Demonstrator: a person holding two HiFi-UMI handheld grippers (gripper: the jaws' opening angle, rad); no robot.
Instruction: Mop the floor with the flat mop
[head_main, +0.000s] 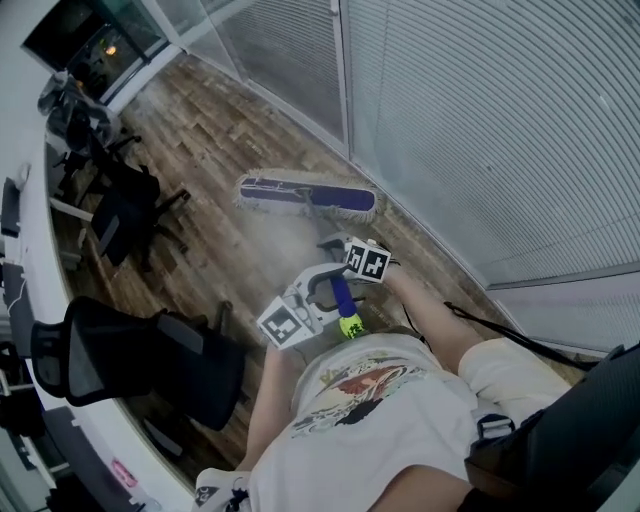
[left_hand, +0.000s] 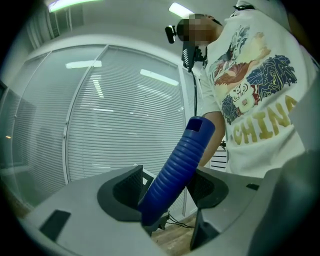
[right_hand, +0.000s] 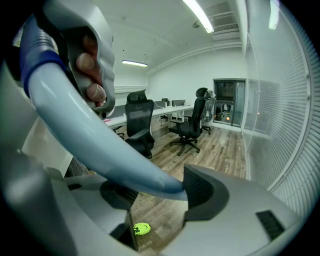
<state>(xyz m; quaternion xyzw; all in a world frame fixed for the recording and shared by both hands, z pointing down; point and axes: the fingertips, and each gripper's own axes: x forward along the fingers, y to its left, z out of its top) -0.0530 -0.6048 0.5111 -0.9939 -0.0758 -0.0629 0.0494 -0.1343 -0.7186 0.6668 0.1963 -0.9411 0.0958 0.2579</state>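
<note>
Shirt: white short-sleeved T-shirt (left_hand: 260, 75) with a colourful drawing printed on the front and gold letters "CHINA" under it.
Shorts: pale cream shorts (head_main: 510, 375).
Head gear: black camera (left_hand: 172, 32) on a black mount, with a dark cable below it.
Left gripper (left_hand: 165, 188): smooth light grey shell with dark ribbed pads (left_hand: 129, 187).
Right gripper (right_hand: 157, 192): same grey shell and dark pads.
Marker cubes (head_main: 283, 325): white, with black square patterns on their faces.

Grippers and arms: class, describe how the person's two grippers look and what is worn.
The left gripper and right gripper have pale grey, rounded bodies with dark textured pads. Each carries a cube of black-and-white square markers. The person wears a white short-sleeved T-shirt with a colourful print.
</note>
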